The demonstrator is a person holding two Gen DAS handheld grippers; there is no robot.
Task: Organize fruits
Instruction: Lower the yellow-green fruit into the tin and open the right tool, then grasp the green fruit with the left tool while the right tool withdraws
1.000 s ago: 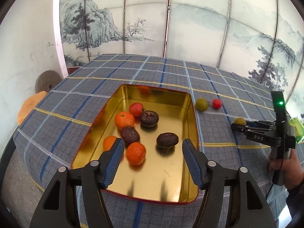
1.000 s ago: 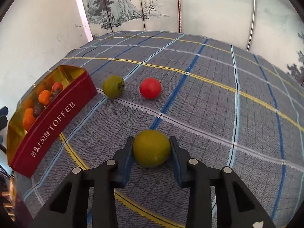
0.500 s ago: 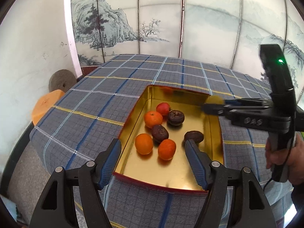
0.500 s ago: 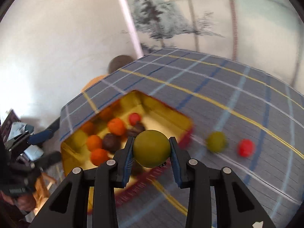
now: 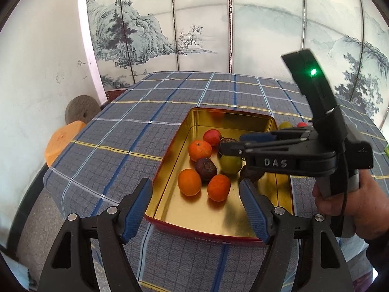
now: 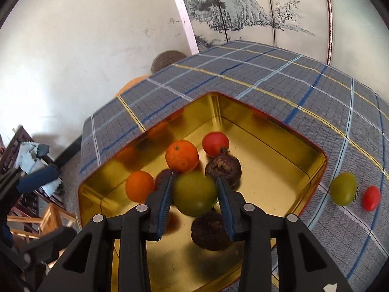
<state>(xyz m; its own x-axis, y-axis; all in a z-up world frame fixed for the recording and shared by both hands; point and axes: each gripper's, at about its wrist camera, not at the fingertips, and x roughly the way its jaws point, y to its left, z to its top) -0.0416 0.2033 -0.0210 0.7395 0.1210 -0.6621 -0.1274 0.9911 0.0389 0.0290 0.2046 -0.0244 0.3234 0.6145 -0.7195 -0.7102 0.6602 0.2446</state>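
Note:
A gold tin with red outer walls [image 5: 170,168] [image 6: 279,131] sits on the checked tablecloth. It holds several oranges, dark fruits and a red fruit [image 6: 216,143]. My right gripper [image 6: 195,191] [image 5: 231,149] is over the tin, its fingers spread slightly wider than the green fruit [image 6: 194,193] [image 5: 231,164] between them. The fruit sits low among the others. My left gripper [image 5: 194,202] is open and empty at the tin's near edge. A second green fruit [image 6: 343,188] and a small red fruit [image 6: 370,197] lie on the cloth outside the tin.
An orange stool [image 5: 63,141] and a round grey stone [image 5: 82,109] stand beside the table at the left. A painted folding screen [image 5: 218,24] stands behind the table. Wooden furniture with cloths [image 6: 26,165] is at the left in the right wrist view.
My right gripper carried the green fruit from the cloth to over the tin and lowered it among the fruits; its fingers have widened. My left gripper drew back toward the tin's near edge.

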